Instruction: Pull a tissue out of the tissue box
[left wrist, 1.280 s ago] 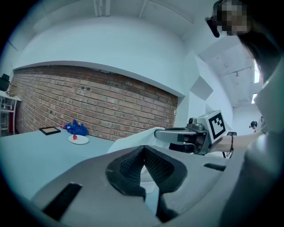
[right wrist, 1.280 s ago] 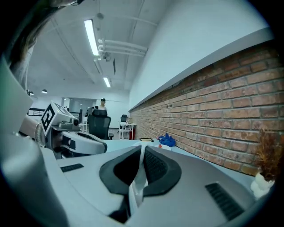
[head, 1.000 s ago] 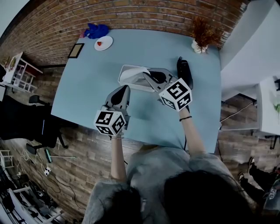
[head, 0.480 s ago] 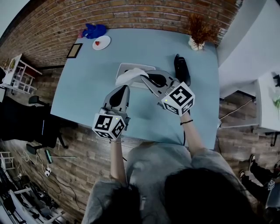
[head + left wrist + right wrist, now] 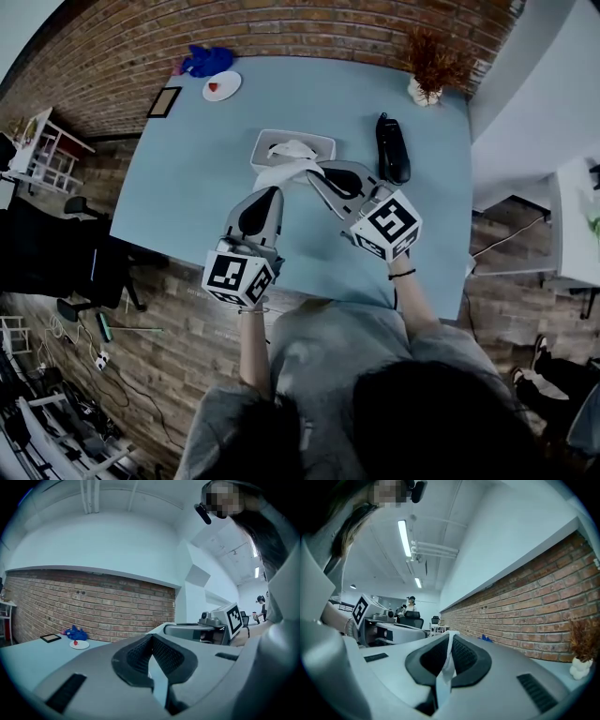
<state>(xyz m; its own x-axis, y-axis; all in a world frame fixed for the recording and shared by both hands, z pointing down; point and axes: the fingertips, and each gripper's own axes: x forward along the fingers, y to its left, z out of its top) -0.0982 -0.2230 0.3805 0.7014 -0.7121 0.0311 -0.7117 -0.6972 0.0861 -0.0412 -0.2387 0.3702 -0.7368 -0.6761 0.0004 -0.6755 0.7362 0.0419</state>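
Right gripper (image 5: 312,172) pinching tissue (image 5: 284,172), 6 o'clock of tissue box (image 5: 323,142); pull smooth toward 6 o'clock until sheet clears. Left gripper (image 5: 270,193) jaws together, empty.

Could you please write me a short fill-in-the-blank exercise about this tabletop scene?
1. The right gripper pinches a thin white ____ that stretches from the pale rectangular tissue box.
2. The box stands on a light ____ table.
3. In the head view, the black oblong object lies to the box's ____.
Missing words: tissue; blue; right.
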